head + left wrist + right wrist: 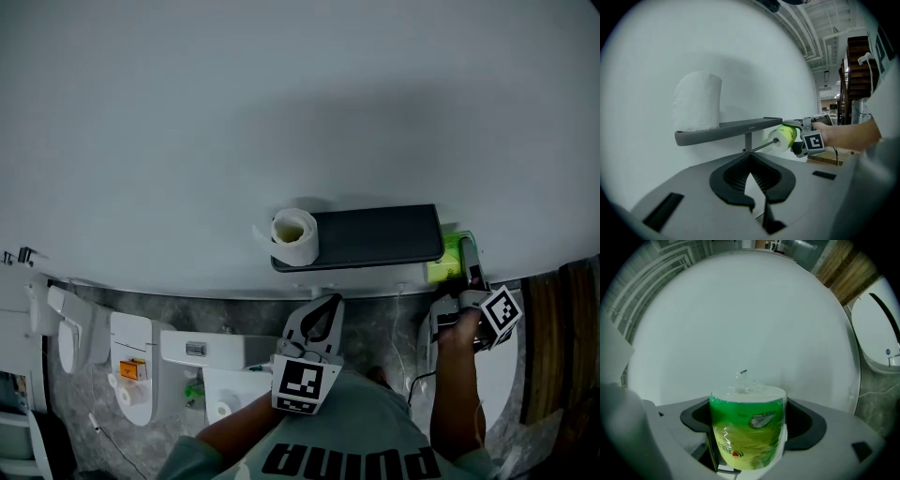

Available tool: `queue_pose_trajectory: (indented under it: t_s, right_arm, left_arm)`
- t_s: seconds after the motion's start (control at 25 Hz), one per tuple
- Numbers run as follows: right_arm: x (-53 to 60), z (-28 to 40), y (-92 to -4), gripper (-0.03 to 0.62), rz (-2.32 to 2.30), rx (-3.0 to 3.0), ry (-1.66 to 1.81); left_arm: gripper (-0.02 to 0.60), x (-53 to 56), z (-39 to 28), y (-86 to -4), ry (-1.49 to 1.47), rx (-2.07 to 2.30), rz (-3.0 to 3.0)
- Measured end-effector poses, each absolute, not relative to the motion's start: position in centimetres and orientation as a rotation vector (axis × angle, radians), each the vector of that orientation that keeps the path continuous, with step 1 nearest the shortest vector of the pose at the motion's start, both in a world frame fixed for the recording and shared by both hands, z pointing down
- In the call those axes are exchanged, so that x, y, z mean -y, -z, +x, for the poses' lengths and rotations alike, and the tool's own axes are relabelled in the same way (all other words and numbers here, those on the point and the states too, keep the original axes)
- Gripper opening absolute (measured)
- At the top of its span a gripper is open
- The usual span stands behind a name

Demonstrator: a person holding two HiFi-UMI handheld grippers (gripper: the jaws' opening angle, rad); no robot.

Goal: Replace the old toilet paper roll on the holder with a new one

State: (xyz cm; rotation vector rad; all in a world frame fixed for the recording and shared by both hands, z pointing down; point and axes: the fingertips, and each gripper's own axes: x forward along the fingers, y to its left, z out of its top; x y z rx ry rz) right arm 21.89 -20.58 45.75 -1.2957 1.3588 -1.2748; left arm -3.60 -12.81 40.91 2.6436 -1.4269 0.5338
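Note:
A dark shelf holder (375,236) is fixed to the white wall. A white toilet paper roll (293,236) stands upright on its left end. A new roll in green wrap (447,259) is at the holder's right end, and my right gripper (466,255) is shut on it. In the left gripper view the green roll (783,137) sits at the tip of the holder's thin rod (759,147), under the shelf (736,126). The green roll (747,427) fills the right gripper view. My left gripper (327,302) hangs just below the shelf, shut and empty.
White toilet fixtures (131,366) line the grey stone floor at the lower left. Another white toilet (876,333) stands to the right, beside a wooden panel (562,337). A thin cable (412,375) hangs under the holder. The wall above the shelf is bare.

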Motion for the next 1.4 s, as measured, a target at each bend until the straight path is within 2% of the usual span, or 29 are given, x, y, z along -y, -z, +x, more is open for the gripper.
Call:
queue_pose_trajectory:
  t_s: [1.4]
  right_arm:
    - [20.3,10.1,-46.9,0.446,-1.118,-1.299,1.340]
  left_arm:
    - [0.005,11.4,-9.5,-41.7,-0.514,1.422,2.621]
